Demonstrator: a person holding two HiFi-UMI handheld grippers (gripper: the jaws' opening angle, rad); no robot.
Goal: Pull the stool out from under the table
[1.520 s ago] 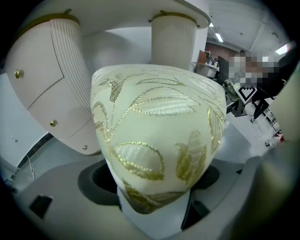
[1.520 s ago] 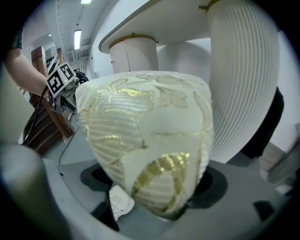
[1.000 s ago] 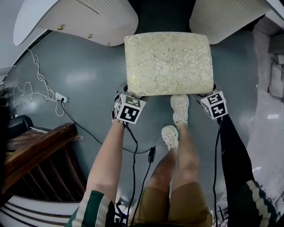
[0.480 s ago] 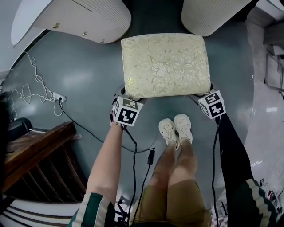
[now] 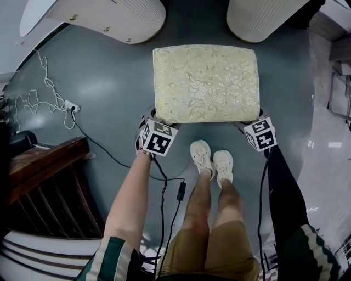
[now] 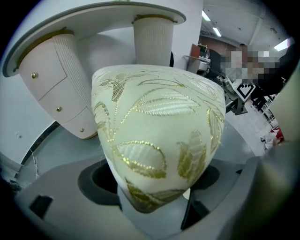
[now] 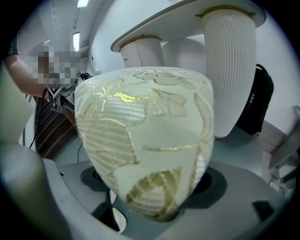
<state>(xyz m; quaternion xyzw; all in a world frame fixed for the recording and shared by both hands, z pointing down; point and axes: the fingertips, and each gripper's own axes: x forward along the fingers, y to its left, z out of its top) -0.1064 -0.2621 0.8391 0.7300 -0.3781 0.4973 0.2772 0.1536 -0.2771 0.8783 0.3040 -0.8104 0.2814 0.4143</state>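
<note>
Left tongs (image 5: 154, 122) and right tongs (image 5: 254, 123) pinch the near corners of the stool (image 5: 205, 82), now out on open floor (image 5: 109, 93).
The shoes (image 5: 213, 162) have stepped back and the stool has followed. Its far edge now sits apart from the ribbed pedestals (image 5: 262, 19) of the surface (image 5: 35, 13), so the pull looks nearly done. A cable (image 5: 163, 189) trails near left beside wooden furniture (image 5: 44, 164); the right is freer.

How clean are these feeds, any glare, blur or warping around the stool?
Head view: sharp, evenly lit, a soft sheen on the floor left of the stool, edges bowed. Left gripper view: heavy fisheye bulges the stool corner; gold threads glint. Right gripper view: slightly softer, ceiling light bright top left.
</note>
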